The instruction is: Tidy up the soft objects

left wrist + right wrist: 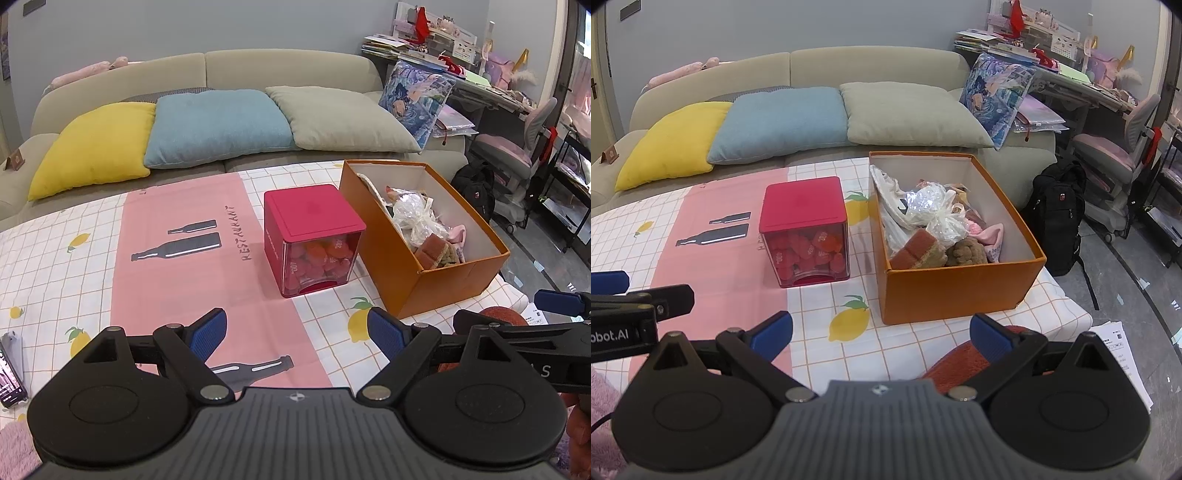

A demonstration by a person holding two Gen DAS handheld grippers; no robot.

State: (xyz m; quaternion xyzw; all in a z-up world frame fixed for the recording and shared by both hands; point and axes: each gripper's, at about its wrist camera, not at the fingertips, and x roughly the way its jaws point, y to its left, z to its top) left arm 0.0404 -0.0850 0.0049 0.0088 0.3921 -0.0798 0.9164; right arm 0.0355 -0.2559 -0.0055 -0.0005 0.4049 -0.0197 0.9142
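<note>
An orange cardboard box stands on the table's right side, holding several soft items: a white crinkly bag, a brown plush, an orange-brown sponge and a pink cloth. A red cube box with a clear front stands left of it. My left gripper is open and empty above the cloth. My right gripper is open and empty, near the table's front edge, over a red-orange soft item.
A phone lies at the table's left edge. A pink fuzzy item sits at the near left. A sofa with yellow, blue and grey cushions runs behind the table. A black backpack, chair and cluttered desk stand to the right.
</note>
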